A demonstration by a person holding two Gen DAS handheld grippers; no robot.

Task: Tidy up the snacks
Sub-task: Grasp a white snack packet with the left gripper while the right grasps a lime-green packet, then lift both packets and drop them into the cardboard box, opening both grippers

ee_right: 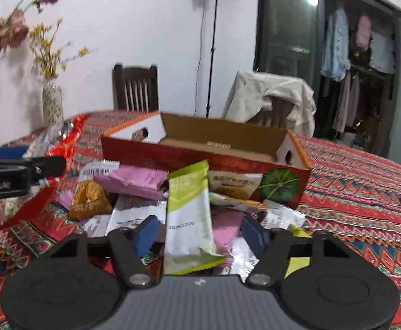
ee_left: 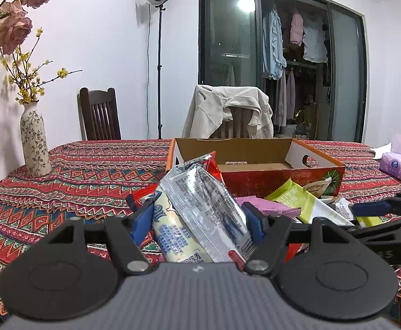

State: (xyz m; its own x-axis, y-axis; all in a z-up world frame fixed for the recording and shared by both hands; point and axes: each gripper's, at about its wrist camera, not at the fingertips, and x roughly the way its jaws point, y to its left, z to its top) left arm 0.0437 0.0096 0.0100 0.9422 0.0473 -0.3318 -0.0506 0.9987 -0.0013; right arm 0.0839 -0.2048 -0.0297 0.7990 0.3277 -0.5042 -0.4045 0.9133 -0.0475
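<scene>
Two hand-held grippers work over a heap of snack packets on a tabletop [ee_left: 90,170] covered with a red patterned cloth. The left gripper [ee_left: 195,220] has its jaws closed on a bundle of packets: a silver foil packet [ee_left: 208,206] printed with small text lies against a cream-and-blue packet [ee_left: 170,231], and a red-edged wrapper [ee_left: 214,165] pokes up behind them. The blue pads press on both sides of the bundle, which rises tilted from between the jaws, lifted off the cloth.

The right gripper [ee_right: 197,231] has a green-and-white packet [ee_right: 189,220] standing between its jaws, with a printed date on its face. The jaws stand at a middling width; the left pad appears close beside the packet's edge and the right pad stands apart from it, so no firm grip shows. That view is blurred.

Just beyond both pairs of jaws sits an open cardboard box [ee_right: 227,143] with a red front panel bearing a green pumpkin picture and white end flaps with handle holes. Before it lie a pink packet [ee_right: 134,181], an orange packet [ee_right: 90,195] and others in a loose pile.

To the left of the left jaws, well apart, stands a floral vase [ee_left: 34,143] of yellow sprigs. To the far right lies a purple tissue pack [ee_left: 398,165].
</scene>
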